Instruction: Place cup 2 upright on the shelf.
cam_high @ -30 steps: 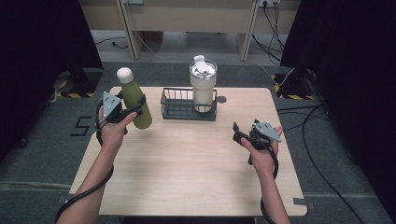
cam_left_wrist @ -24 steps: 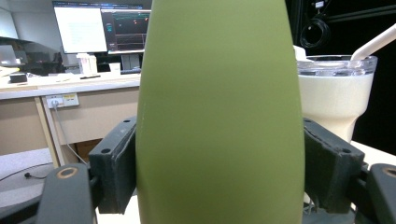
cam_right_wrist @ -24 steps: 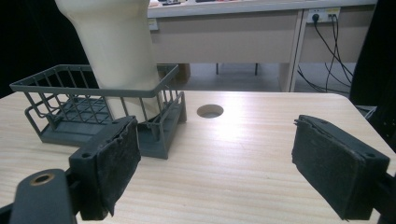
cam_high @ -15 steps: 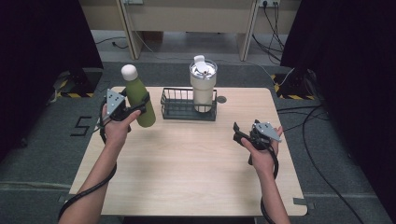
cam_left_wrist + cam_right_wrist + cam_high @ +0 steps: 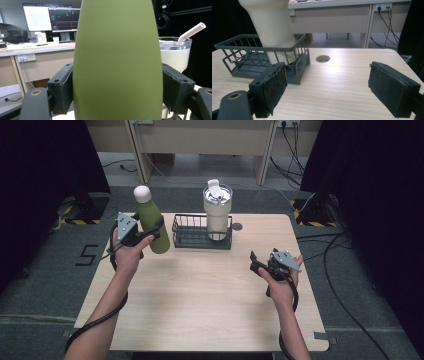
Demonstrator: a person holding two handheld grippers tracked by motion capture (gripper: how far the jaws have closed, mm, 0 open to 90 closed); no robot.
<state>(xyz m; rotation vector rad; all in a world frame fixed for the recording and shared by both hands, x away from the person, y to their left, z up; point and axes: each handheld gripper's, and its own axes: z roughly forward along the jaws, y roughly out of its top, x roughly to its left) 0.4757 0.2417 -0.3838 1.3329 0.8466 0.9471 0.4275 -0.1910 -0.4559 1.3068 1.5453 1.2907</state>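
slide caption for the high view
Left gripper holds a green bottle beside the wire basket with a tumbler.

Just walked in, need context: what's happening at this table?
A person works with a handheld gripper in each hand. The left gripper is shut on a green bottle with a white cap, held above the table's left side, next to a dark wire basket. A cream tumbler with a straw stands in that basket. The right gripper hovers over the table's right side, its fingers gaping in its own view with nothing between them.

Overhead view; two close table-level tool views
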